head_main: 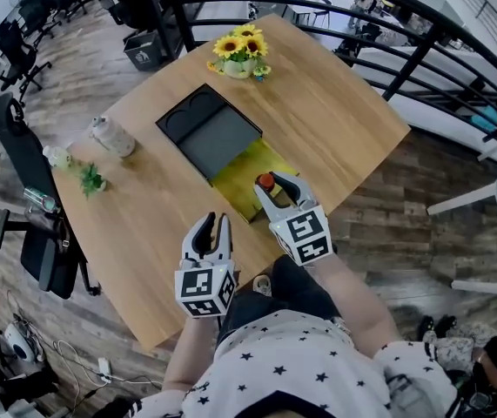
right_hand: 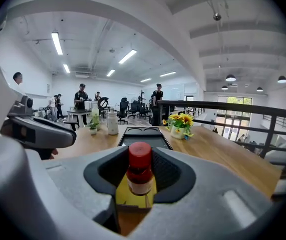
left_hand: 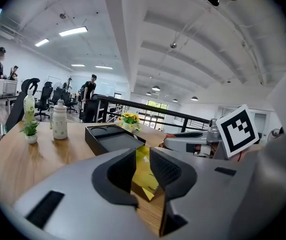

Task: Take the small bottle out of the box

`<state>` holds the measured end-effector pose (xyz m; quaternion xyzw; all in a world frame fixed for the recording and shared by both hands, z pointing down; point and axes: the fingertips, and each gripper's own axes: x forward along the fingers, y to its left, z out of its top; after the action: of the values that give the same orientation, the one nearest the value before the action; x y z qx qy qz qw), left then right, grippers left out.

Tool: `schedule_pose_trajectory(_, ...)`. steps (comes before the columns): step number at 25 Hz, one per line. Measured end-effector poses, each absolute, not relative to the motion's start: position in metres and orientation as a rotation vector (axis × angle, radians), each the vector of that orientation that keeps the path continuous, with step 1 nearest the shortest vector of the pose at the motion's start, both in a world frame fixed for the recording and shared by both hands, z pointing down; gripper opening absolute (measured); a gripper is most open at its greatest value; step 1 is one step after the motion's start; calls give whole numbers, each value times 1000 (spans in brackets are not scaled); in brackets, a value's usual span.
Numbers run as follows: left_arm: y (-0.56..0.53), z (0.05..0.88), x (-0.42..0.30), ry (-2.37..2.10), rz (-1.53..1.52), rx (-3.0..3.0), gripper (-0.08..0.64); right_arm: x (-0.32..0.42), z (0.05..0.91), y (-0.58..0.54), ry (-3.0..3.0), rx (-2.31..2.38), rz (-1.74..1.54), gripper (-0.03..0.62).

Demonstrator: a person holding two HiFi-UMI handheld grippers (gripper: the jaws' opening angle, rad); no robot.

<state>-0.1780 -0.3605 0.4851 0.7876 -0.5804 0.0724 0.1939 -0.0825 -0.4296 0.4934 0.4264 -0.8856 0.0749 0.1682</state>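
Right gripper view: the right gripper is clenched on the small bottle, and nothing else sits between the jaws.
Grip spot: the pads press in from both sides, high up around the red cap and the shoulder.
Bottle's place: upright in those jaws, over the open yellow box and close to its near edge. Its base looks clear of the lining, but that can't be confirmed.
How it handles: a light one, I'd say, stiff and smooth-walled, possibly glass, so it could slip or crack if dropped. The body just under the cap looks the safer hold, since a cap can turn.
Left gripper: the left gripper is released, jaws a little apart and empty, with only the yellow box showing through the gap.
Hand pose: both tools point forward and dip slightly towards the box, marker cubes back towards the person. The left hangs nearer the table's front edge, apart from the right.
Further out: a black lid lies against the box's far side, with sunflowers beyond.
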Motion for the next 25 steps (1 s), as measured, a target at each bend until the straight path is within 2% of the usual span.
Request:
schedule_pose_trajectory(12,-329,471,-159,-1611,185,2261,75,-68,445,-377,-2601,1247,178,143)
schedule_pose_trajectory(25,-243,450,-107,-1634,167,2278,75,-14,416,-279,-2614,1289,128,143)
